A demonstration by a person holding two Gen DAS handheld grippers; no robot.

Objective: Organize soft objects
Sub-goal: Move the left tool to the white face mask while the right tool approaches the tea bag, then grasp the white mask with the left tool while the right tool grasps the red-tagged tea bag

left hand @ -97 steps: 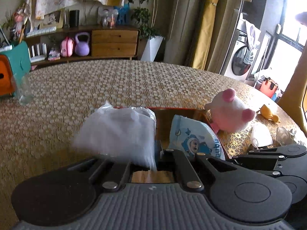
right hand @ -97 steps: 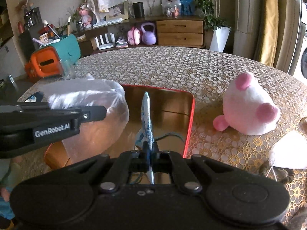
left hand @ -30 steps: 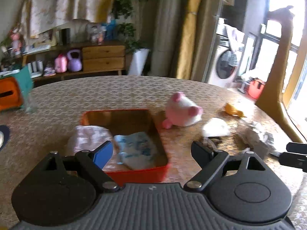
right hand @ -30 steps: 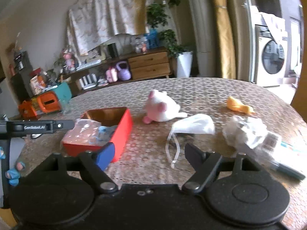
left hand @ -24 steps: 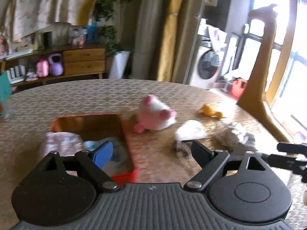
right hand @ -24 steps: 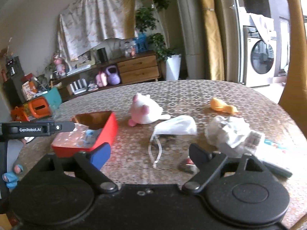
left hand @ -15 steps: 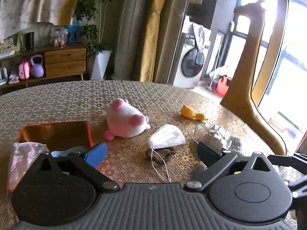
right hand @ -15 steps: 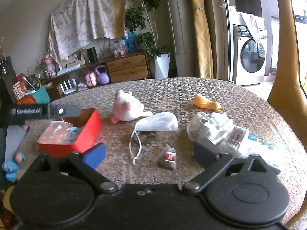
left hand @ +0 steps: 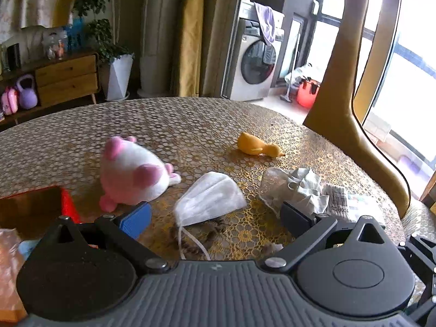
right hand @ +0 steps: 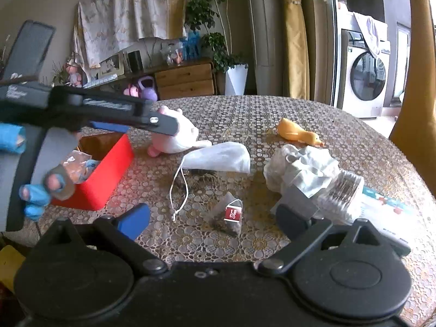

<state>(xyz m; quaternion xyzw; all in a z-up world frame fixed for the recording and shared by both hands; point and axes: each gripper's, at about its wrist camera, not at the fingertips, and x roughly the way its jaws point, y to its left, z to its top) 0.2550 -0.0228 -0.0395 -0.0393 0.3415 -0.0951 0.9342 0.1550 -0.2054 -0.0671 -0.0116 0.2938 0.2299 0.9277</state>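
Note:
My left gripper (left hand: 215, 219) is open and empty, low over a white face mask (left hand: 208, 200). A pink-and-white plush (left hand: 130, 174) lies to its left, beside the red box (left hand: 66, 204). My right gripper (right hand: 212, 218) is open and empty, above a tea bag (right hand: 229, 215). In the right wrist view the mask (right hand: 218, 158), the plush (right hand: 177, 133), a crumpled plastic bag (right hand: 302, 169) and the red box (right hand: 106, 174) with a bag inside lie ahead. The left gripper's finger (right hand: 114, 111) crosses that view at the left.
A yellow rubber duck (left hand: 257, 147) lies further back on the round patterned table (left hand: 177, 125). A crumpled bag (left hand: 294, 188) and a labelled packet (left hand: 338, 201) lie at the right. A tall yellow giraffe figure (left hand: 343, 81) stands off the table's right edge.
Both grippers let go of the soft packs into the red box, opened, drew back and swung right. The left now faces the mask; the right has lowered towards the tea bag.

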